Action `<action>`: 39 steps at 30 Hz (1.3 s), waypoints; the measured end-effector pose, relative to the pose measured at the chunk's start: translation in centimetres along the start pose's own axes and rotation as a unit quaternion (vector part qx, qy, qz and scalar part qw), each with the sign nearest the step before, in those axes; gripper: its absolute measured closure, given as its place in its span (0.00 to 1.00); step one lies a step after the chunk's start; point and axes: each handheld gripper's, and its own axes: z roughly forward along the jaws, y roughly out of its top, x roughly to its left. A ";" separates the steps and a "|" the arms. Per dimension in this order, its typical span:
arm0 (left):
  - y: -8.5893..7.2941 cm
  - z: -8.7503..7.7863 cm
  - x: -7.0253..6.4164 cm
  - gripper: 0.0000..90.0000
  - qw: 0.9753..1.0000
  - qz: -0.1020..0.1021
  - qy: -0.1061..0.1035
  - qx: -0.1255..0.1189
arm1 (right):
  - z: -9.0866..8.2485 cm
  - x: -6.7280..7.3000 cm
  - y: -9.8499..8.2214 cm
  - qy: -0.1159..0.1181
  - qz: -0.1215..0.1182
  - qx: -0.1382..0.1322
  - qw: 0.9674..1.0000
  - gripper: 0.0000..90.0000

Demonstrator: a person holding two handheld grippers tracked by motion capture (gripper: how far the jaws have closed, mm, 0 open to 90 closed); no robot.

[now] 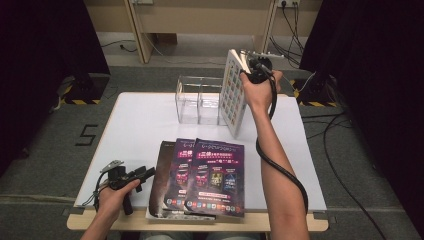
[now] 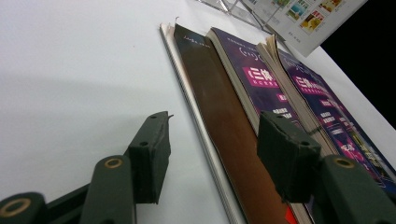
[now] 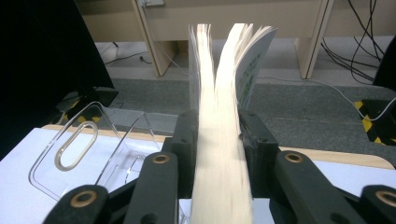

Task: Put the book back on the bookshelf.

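While my right gripper (image 3: 218, 135) clamps the white book (image 1: 233, 92) upright beside the clear holder (image 1: 199, 100) — not yet in — three books (image 1: 205, 175) wait, left gripper (image 2: 212, 144) open.

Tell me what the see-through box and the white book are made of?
The see-through box looks like clear, glossy plastic, probably acrylic: you see through its walls and the edges shine. The white book looks like paper: thin cream pages fan out at its edge, and the printed cover seems smooth.

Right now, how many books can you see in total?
4: one white book upright in the right gripper beside the clear holder; three stacked, fanned books at the table's near edge. More may hide underneath.
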 end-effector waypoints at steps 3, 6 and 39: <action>0.0 0.0 0.0 0.48 1.000 0.000 0.000 0.000 | 0.0 0.3 0.2 0.001 -0.004 0.007 1.000 0.77; 0.0 -0.1 0.0 0.48 1.000 -0.001 0.000 -0.001 | 0.1 0.3 0.3 0.001 -0.005 0.014 1.000 0.76; 0.1 -0.1 0.1 0.48 1.000 0.001 0.001 -0.002 | 1.2 0.5 2.2 -0.005 -0.018 0.112 0.993 0.79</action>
